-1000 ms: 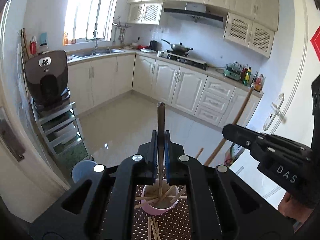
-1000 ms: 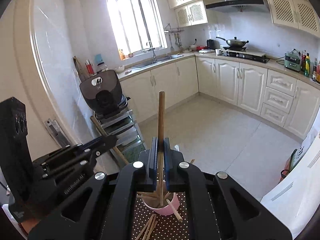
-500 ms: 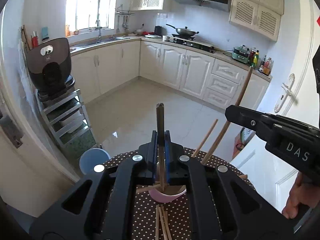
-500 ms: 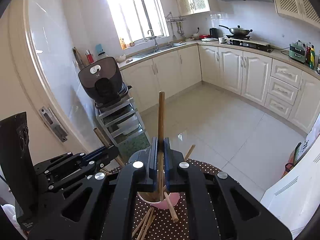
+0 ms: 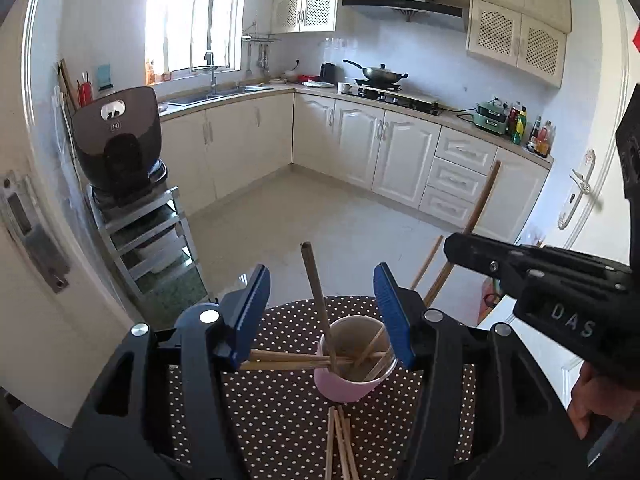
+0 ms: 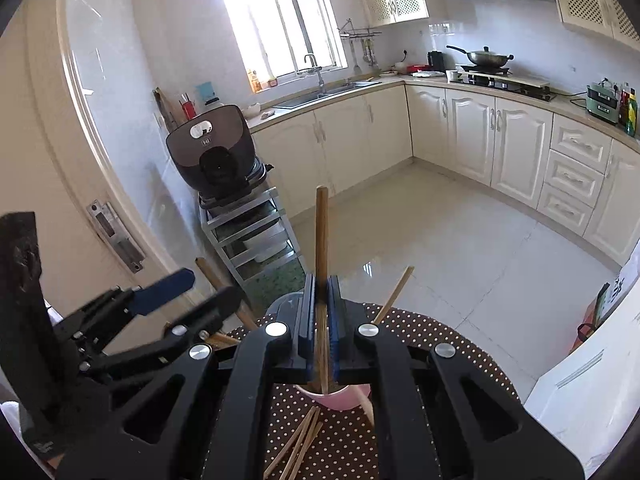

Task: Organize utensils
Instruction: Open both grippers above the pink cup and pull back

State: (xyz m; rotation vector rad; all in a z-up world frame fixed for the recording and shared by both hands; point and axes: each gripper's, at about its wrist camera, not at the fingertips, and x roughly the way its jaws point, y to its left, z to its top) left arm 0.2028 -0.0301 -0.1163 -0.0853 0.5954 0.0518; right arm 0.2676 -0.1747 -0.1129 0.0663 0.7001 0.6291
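A pink cup [image 5: 352, 376] stands on a brown polka-dot table [image 5: 280, 412] and holds several wooden chopsticks. My left gripper [image 5: 322, 312] is open above it, and a dark chopstick [image 5: 316, 300] stands free in the cup between its blue pads. My right gripper [image 6: 321, 320] is shut on a wooden chopstick [image 6: 321, 240] held upright over the cup [image 6: 340, 398]. The right gripper also shows in the left wrist view [image 5: 460, 246]. The open left gripper also shows in the right wrist view [image 6: 200, 288].
Loose chopsticks [image 5: 340, 444] lie on the table in front of the cup, also in the right wrist view [image 6: 300, 444]. Two chopsticks [image 5: 288, 360] rest across the cup's rim. A metal rack with a cooker [image 5: 120, 148] stands left. Kitchen cabinets [image 5: 384, 152] line the far walls.
My left gripper has opened and let go of the dark chopstick, which now leans in the cup. Both grippers have tilted up and back a little. The right gripper stays shut.
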